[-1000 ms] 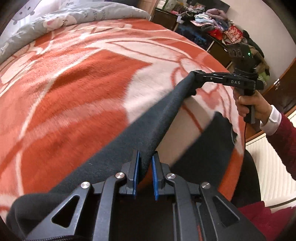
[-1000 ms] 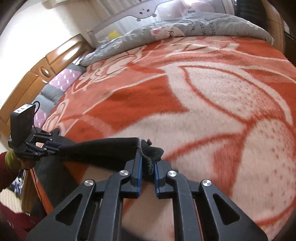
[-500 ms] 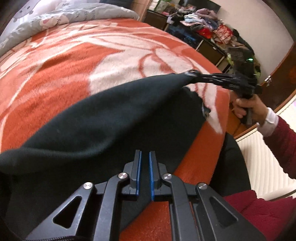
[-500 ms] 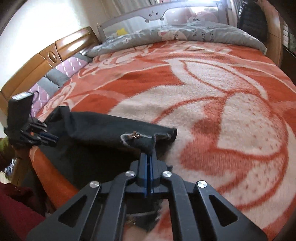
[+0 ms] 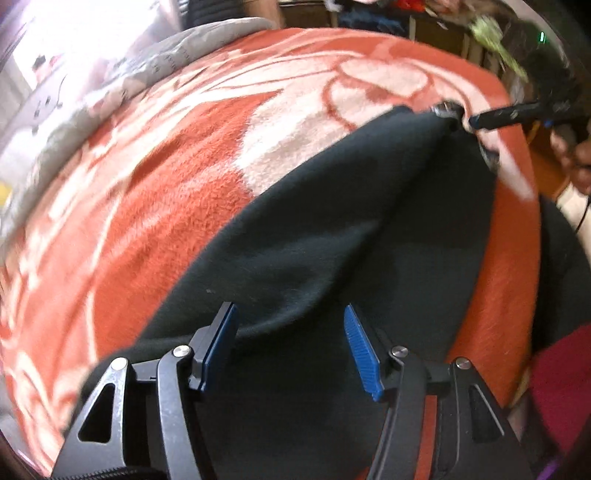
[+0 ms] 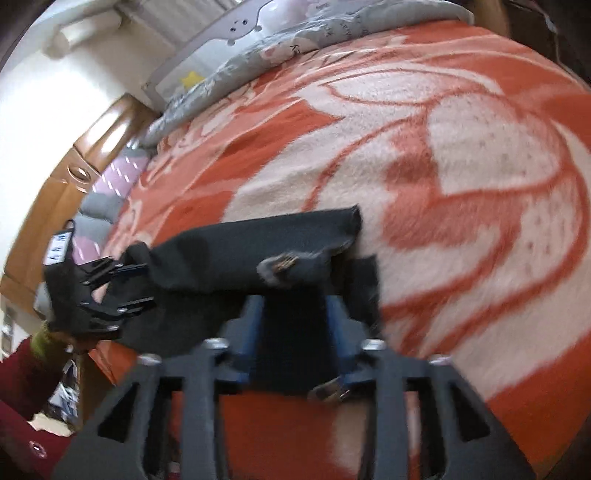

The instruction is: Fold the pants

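Note:
Black pants (image 5: 332, 229) lie folded over on the orange and white blanket (image 5: 155, 177) near the bed's front edge. My left gripper (image 5: 291, 343) is open, its blue pads on either side of a raised fold of cloth. My right gripper (image 6: 293, 325) is open too, with the pants' button corner (image 6: 280, 264) lying just ahead of it. In the left wrist view the right gripper (image 5: 517, 114) sits at the far corner of the pants. In the right wrist view the left gripper (image 6: 122, 284) sits open at the pants' left end (image 6: 236, 258).
A grey patterned quilt (image 6: 295, 40) and a headboard lie at the far end of the bed. A wooden bedside frame (image 6: 74, 166) is at left. Furniture piled with clothes (image 5: 369, 22) stands past the bed's end. The person's red sleeve (image 5: 561, 384) is at the front edge.
Both grippers carried the pants' edge forward over the blanket, laid it down and opened, letting the cloth go. The cloth now rests flat instead of hanging stretched.

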`<state>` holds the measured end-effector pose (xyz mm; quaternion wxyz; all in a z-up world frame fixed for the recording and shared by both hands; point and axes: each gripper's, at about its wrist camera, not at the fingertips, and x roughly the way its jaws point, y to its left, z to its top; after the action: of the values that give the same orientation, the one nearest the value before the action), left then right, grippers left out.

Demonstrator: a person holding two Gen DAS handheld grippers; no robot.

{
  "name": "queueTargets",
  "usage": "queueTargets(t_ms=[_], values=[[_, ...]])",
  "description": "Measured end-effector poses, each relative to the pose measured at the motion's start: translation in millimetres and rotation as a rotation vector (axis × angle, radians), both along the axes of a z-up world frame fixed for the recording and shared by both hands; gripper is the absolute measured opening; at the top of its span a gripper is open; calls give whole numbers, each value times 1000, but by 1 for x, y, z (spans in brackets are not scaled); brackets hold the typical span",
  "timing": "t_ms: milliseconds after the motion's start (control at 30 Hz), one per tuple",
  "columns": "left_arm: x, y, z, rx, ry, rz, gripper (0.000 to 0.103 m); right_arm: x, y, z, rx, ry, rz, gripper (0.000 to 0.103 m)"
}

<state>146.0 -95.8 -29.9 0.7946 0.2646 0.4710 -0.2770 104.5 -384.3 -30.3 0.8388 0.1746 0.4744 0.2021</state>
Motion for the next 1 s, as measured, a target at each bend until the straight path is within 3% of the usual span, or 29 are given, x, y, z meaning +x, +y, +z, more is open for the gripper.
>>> queueTargets(t_ms=[200,267,333,367,400,433,500,533,633,767,867,1000], values=[[6,-6,-25,146,-16,-141,56,-6,13,-16,140,78,-99,53],[11,-6,-29,152,0,-166,46,4,14,-28,204,103,-152,53],[15,-5,-28,135,24,-180,23,11,15,-32,244,100,-205,53],[15,-4,-28,131,27,-182,18,17,15,-34,262,92,-242,53],[16,-4,-27,128,23,-184,10,20,15,-33,268,81,-270,47],[16,-2,-25,120,15,-181,7,24,15,-32,271,72,-289,29],[18,3,-17,69,20,-161,4,29,15,-24,269,56,-313,10],[19,6,-11,43,20,-147,4,29,16,-16,275,23,-318,7],[12,20,17,-56,24,-113,4,21,22,17,252,-74,-283,7],[-11,28,34,-109,28,-113,4,-3,23,48,224,-137,-240,6],[-34,23,30,-126,43,-128,4,-24,15,39,177,-107,-253,6],[-52,10,6,-107,78,-122,5,-35,6,-1,131,-33,-297,6]])
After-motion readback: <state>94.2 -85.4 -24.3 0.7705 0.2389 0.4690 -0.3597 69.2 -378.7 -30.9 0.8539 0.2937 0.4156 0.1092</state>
